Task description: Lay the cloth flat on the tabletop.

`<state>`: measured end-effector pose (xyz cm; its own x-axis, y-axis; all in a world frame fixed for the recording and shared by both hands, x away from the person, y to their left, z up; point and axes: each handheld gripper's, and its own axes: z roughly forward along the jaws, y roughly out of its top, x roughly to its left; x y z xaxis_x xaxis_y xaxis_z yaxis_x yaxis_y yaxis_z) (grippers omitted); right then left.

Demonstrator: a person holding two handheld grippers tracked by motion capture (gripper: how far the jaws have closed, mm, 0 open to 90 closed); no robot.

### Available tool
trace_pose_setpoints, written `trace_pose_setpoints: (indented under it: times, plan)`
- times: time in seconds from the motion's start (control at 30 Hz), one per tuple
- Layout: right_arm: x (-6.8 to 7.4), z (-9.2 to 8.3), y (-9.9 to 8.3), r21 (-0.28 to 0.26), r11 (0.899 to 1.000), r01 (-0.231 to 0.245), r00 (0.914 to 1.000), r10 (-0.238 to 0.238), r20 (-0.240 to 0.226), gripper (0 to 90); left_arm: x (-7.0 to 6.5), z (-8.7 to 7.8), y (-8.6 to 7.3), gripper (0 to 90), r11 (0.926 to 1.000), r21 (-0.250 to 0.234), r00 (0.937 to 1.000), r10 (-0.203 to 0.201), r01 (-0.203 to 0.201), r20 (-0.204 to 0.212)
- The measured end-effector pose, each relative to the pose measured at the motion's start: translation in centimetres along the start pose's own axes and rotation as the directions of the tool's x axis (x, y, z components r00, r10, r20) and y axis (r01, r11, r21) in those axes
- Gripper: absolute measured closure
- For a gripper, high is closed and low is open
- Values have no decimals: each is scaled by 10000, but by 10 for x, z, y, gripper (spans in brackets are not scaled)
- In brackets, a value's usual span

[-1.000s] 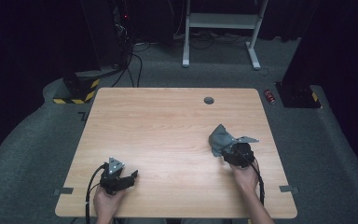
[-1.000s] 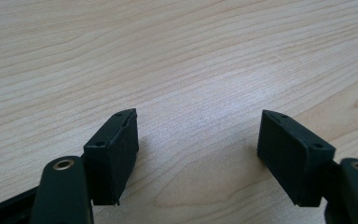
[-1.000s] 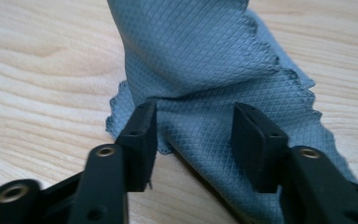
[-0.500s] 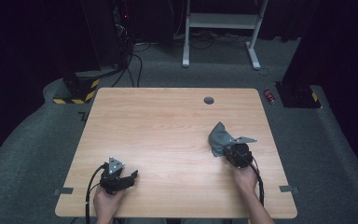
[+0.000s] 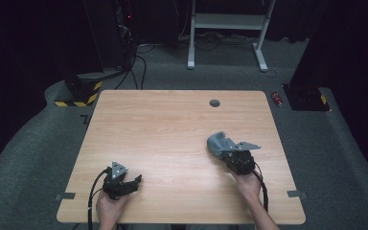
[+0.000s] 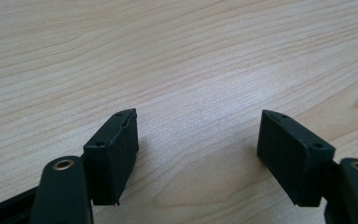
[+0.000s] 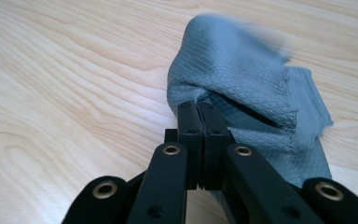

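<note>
**Cloth pinched at the right of the table**

The wooden table [image 5: 172,124] is bare but for a grommet hole [image 5: 214,102] (far from the work). The grey cloth [image 7: 242,79] sits right of centre, its edge clamped by the right gripper [image 7: 198,112], jaws just closed, apparently for lifting. The left gripper [image 6: 198,135] rests near the table's front edge, jaws apart, holding nothing.

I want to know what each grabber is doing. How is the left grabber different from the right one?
The left gripper has its jaws wide apart with nothing between them; the right gripper has its jaws shut on the grey cloth. The left one sits near the table's front edge; the right is farther in. Both have black jaws.
</note>
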<state>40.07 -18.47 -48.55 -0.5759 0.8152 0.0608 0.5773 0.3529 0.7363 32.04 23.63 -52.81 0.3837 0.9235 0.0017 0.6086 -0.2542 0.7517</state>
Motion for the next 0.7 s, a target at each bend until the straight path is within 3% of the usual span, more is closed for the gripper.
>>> trace_pose_setpoints:
  times: [0.37,0.7]
  plan:
    - [32,-1,8,-340,9975,627,9952,-650,-729,887,0,0,0,293,10000,1,10000,1,-1,-5]
    - [63,11,13,-418,9948,926,9855,-976,-1389,887,0,0,0,293,10000,2,10000,2,-2,-6]
